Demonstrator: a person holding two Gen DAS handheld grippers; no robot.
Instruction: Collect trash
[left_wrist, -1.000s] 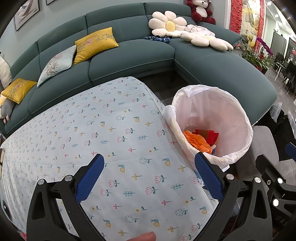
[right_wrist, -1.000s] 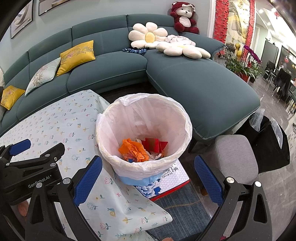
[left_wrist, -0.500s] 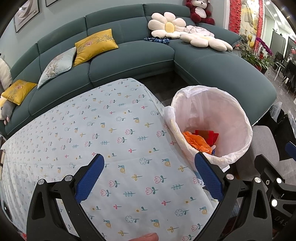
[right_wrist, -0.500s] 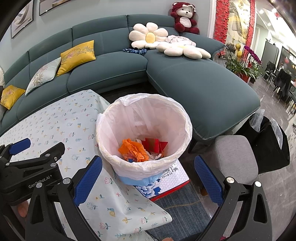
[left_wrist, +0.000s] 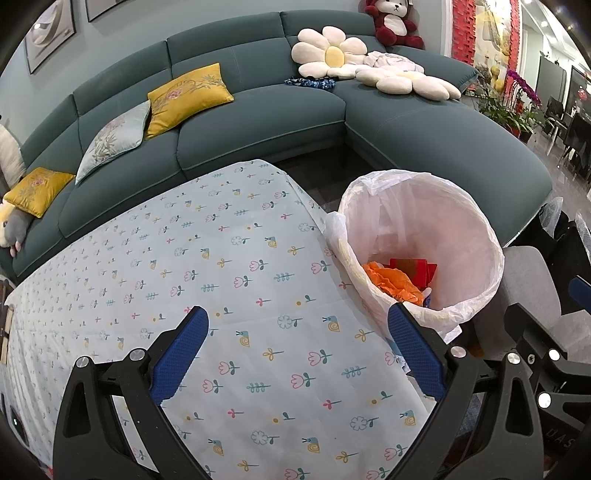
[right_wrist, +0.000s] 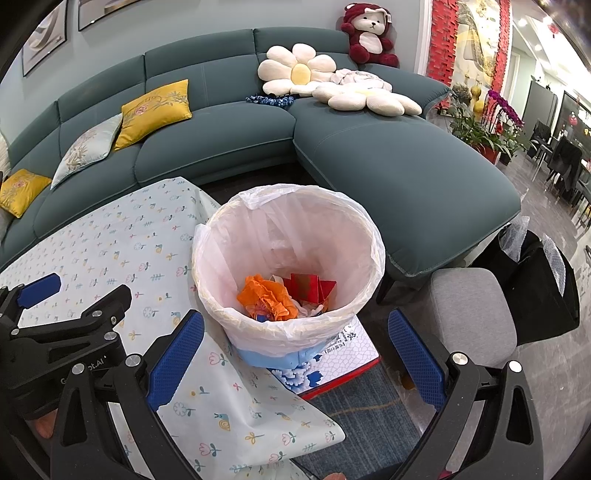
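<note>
A bin lined with a white bag (right_wrist: 291, 332) stands beside the table's right end; it also shows in the left wrist view (left_wrist: 476, 229). Inside lie crumpled orange paper (right_wrist: 267, 295) and red paper (right_wrist: 310, 286); both papers show in the left wrist view too, orange (left_wrist: 391, 282) and red (left_wrist: 415, 267). My left gripper (left_wrist: 297, 349) is open and empty above the floral tablecloth (left_wrist: 207, 258). My right gripper (right_wrist: 295, 350) is open and empty, in front of the bin. The left gripper's body (right_wrist: 55, 339) shows at the left of the right wrist view.
A teal corner sofa (left_wrist: 258, 118) with yellow cushions (left_wrist: 186, 96) and flower pillows (left_wrist: 328, 55) runs behind the table. A grey stool (right_wrist: 472, 306) and a black bag (right_wrist: 543, 291) stand right of the bin. A printed box (right_wrist: 343, 350) lies under the bin.
The left wrist view has shifted very slightly. Both grippers stay open and empty, and the bin's contents have not moved.
</note>
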